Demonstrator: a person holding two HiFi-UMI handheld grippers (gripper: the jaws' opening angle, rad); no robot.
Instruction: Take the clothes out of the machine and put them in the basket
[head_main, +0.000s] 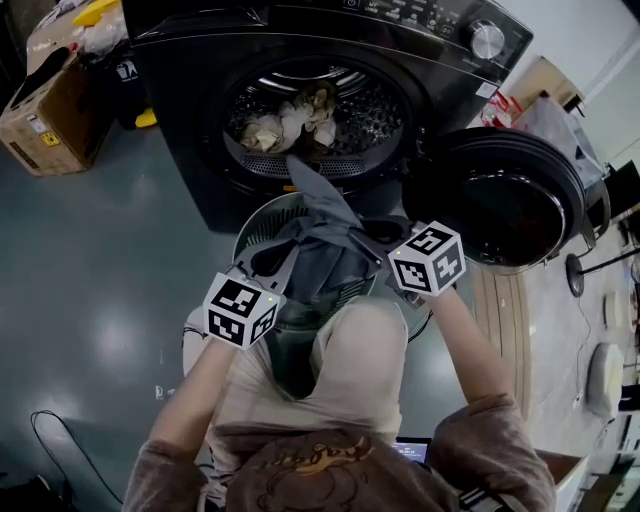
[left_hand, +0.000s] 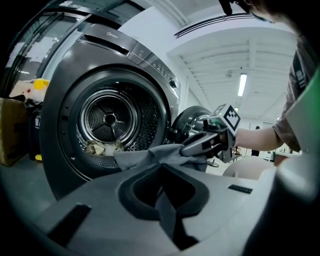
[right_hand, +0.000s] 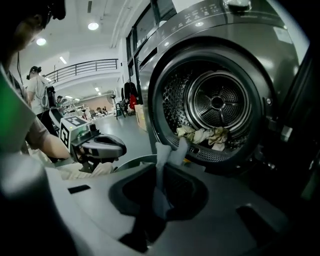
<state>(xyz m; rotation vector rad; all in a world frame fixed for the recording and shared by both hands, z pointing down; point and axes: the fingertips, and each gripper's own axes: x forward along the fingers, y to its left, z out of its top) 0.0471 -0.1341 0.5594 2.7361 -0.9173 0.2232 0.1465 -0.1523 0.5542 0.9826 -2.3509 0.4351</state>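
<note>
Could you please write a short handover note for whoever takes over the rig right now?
Left gripper: shut on the grey garment.
Right gripper: shut on the same garment.
Things: the garment hangs between both grippers above the basket, in front of the machine; the door is open.
Done: this garment is almost out of the drum, not yet released.
Left: drop it in the basket, then fetch the light-coloured clothes lying in the drum.

Brown short-sleeved top (head_main: 330, 470) with an orange print on the front; loose sleeves (head_main: 490, 440); pale beige trousers (head_main: 350, 350); left gripper (right_hand: 120, 147) and right gripper (left_hand: 187, 149) are smooth grey moulded shells; each carries a white cube (head_main: 240, 308) of black square markers.
</note>
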